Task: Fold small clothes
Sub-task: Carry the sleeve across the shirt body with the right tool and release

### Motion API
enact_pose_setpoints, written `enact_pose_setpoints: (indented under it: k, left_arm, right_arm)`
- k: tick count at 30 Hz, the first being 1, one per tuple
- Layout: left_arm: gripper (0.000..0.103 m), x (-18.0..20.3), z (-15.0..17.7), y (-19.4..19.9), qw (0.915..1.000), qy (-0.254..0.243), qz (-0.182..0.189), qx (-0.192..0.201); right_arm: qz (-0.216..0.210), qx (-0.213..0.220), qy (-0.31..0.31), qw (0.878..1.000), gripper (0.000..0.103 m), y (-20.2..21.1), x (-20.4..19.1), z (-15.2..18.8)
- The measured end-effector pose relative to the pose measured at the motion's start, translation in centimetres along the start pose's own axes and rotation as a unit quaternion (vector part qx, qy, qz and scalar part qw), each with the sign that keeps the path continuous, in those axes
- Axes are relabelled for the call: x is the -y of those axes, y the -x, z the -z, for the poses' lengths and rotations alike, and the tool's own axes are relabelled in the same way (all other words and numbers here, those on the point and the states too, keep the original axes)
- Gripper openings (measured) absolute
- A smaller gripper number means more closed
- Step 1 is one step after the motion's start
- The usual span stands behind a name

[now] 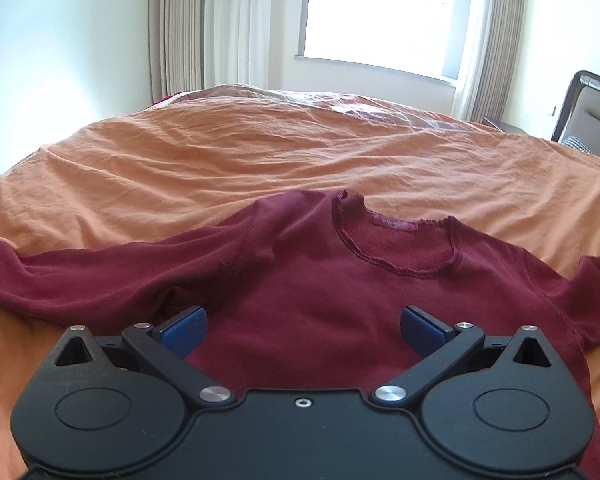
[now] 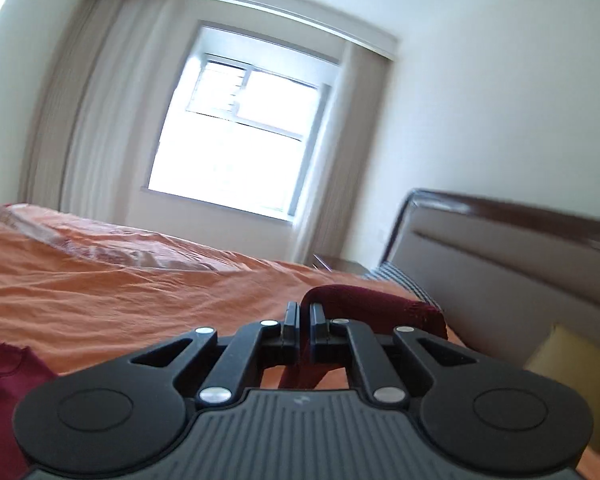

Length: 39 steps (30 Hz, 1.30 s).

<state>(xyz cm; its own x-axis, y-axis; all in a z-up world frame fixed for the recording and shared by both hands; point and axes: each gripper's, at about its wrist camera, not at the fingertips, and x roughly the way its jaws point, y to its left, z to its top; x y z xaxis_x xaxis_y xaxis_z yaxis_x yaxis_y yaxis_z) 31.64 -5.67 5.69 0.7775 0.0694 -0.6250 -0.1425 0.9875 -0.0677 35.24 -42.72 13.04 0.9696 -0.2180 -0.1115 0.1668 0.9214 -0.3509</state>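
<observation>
A dark red long-sleeved shirt (image 1: 320,292) lies front-up on the orange bed cover (image 1: 260,152), collar (image 1: 396,248) away from me, left sleeve (image 1: 80,276) stretched out to the left. My left gripper (image 1: 303,328) is open and empty, just above the shirt's chest, blue pads wide apart. My right gripper (image 2: 304,320) is shut on the shirt's right sleeve (image 2: 372,304), which is lifted off the bed and drapes over the right finger. Part of the shirt's body (image 2: 4,392) shows at the lower left of the right wrist view.
A headboard (image 2: 500,256) stands at the right, with a yellow cushion (image 2: 576,376) and a striped pillow (image 2: 404,280) against it. A window (image 1: 376,12) with curtains is beyond the bed's far side. A dark nightstand (image 2: 340,264) sits by the headboard.
</observation>
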Motion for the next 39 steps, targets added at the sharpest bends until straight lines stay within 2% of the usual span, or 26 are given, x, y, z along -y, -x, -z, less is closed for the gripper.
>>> enact_pose_setpoints:
  k: [3,6,9,12,16,19,24,28,32,35,39]
  left_arm:
    - [0.103,-1.8,-0.9,0.9,0.9997,0.021,-0.005,0.012]
    - [0.103,-3.8,-1.5,1.9,0.9990,0.036,-0.013,0.021]
    - [0.103,-6.2,-1.7,2.8,0.9981,0.046,-0.027,0.031]
    - [0.103,-8.6,-1.9,3.3,0.9966,0.058,-0.046,0.035]
    - [0.103,-11.7,-1.8,3.8,0.9937,0.089,-0.059,0.035]
    - [0.103,-13.3,-1.5,3.8,0.9920,0.104,-0.065,0.030]
    - [0.103,-14.8,-0.8,3.1,0.9909,0.113,-0.070,0.020]
    - [0.103,-14.9,-0.4,2.8,0.9917,0.115,-0.054,0.018]
    - [0.103,-14.0,-0.1,2.3,0.9929,0.116,-0.021,0.015]
    - [0.103,-13.2,0.1,1.8,0.9924,0.122,0.018,0.006]
    - [0.103,-11.9,0.5,0.5,0.9895,0.132,0.058,-0.008]
  right_arm:
    - [-0.050,0.035,0.066,0.996,0.005,1.7,-6.1,-3.5]
    - [-0.101,0.052,0.101,0.988,0.005,3.1,-11.1,-5.4]
    - [-0.147,0.059,0.162,0.974,0.005,4.7,-17.3,-6.4]
    - [-0.182,0.057,0.260,0.947,0.005,5.8,-24.2,-4.5]
    - [-0.220,0.023,0.328,0.918,0.005,5.8,-30.8,-1.0]
    - [-0.239,-0.005,0.336,0.911,0.005,6.5,-34.1,1.4]
    - [-0.253,-0.031,0.333,0.908,0.005,7.6,-36.4,3.8]
    - [-0.269,-0.044,0.328,0.905,0.005,8.7,-36.1,4.5]
    - [-0.288,-0.055,0.335,0.896,0.005,10.3,-34.5,5.5]
    - [-0.301,-0.060,0.335,0.891,0.006,11.6,-33.1,6.4]
    - [-0.330,-0.080,0.299,0.892,0.008,12.5,-31.2,6.9]
